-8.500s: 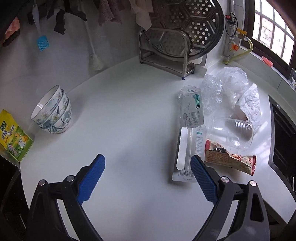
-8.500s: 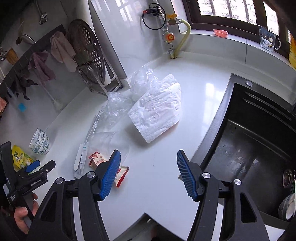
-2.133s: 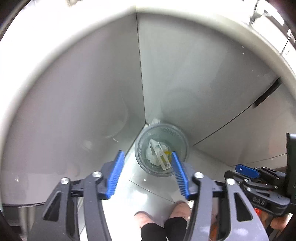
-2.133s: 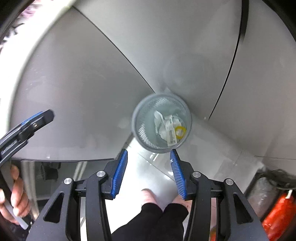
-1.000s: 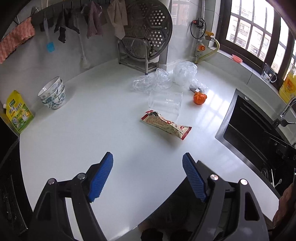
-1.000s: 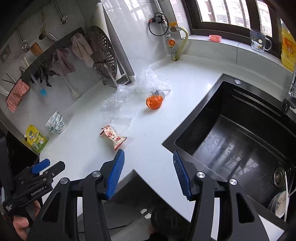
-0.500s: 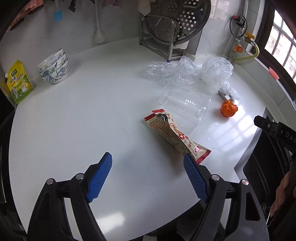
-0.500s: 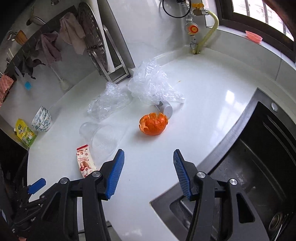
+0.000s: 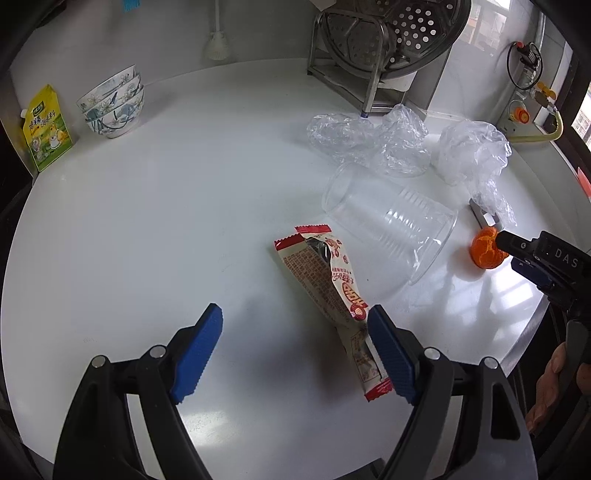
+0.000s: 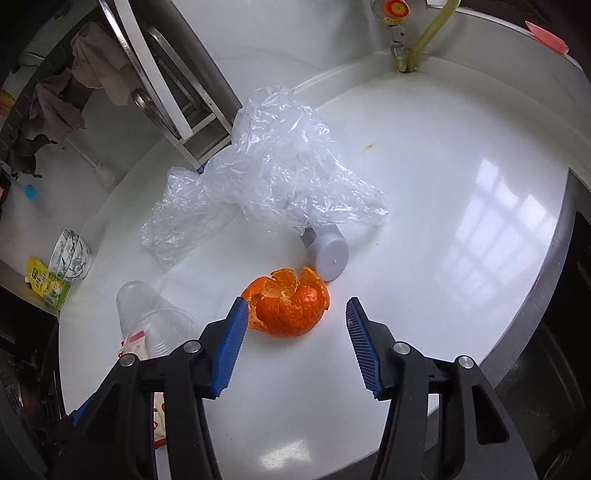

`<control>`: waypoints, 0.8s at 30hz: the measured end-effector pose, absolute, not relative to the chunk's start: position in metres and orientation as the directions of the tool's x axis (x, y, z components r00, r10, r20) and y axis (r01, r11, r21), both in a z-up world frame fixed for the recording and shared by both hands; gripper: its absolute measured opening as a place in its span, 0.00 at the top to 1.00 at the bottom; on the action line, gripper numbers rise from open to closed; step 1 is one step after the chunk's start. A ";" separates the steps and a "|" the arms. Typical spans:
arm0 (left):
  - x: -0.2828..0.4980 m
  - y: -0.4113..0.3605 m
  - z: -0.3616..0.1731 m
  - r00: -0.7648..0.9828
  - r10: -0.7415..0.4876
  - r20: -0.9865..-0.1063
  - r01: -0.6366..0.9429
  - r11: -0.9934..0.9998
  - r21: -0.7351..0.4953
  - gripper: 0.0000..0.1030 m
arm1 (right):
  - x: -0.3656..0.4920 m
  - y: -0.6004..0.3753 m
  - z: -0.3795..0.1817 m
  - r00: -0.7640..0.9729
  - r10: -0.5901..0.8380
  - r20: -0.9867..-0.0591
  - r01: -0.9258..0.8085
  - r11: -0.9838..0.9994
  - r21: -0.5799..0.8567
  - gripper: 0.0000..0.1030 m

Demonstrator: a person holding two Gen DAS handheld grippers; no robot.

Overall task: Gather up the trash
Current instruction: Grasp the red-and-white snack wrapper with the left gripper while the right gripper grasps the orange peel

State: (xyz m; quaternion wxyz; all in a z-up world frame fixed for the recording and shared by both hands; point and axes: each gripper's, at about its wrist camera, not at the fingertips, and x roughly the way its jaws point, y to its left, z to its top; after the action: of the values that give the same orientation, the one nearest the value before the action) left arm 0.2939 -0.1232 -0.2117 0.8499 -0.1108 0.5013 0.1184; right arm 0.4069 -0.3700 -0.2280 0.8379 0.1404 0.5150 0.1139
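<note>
The white counter (image 10: pixel 461 177) is shining glossy and smooth, mirroring the window. Thin clear plastic bags (image 10: pixel 291 173) are lying crinkled and shiny; the ribbed cup (image 9: pixel 391 229) is showing as clear plastic too. The snack wrapper (image 9: pixel 328 280) is looking like glossy printed film. The orange peel (image 10: pixel 288 310) is looking rough and dimpled. The perforated steamer tray (image 9: pixel 406 29) is gleaming as metal.
</note>
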 end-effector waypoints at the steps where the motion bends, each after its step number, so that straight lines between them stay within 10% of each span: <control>1: 0.295 -0.124 -0.212 0.469 0.092 -0.878 -0.315 0.946 -0.069 0.23 | 0.409 -0.370 -0.230 0.438 0.336 -0.834 -0.043 0.934 0.353 0.48; 6: 0.300 -0.125 -0.213 0.463 0.098 -0.881 -0.324 0.944 -0.065 0.23 | 0.414 -0.368 -0.240 0.421 0.352 -0.836 -0.052 0.929 0.366 0.49; 14: 0.302 -0.126 -0.220 0.445 0.104 -0.889 -0.335 0.940 -0.058 0.22 | 0.408 -0.369 -0.240 0.435 0.378 -0.818 -0.096 0.922 0.375 0.82; 24: 0.310 -0.128 -0.239 0.411 0.124 -0.903 -0.338 0.941 -0.024 0.26 | 0.394 -0.379 -0.239 0.438 0.379 -0.815 -0.115 0.923 0.368 0.83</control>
State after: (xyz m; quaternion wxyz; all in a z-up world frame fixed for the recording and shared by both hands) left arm 0.3096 -0.1284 -0.2386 0.8338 -0.1019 0.5246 0.1387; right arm 0.3937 -0.3790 -0.2388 0.8381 0.1297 0.5090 0.1475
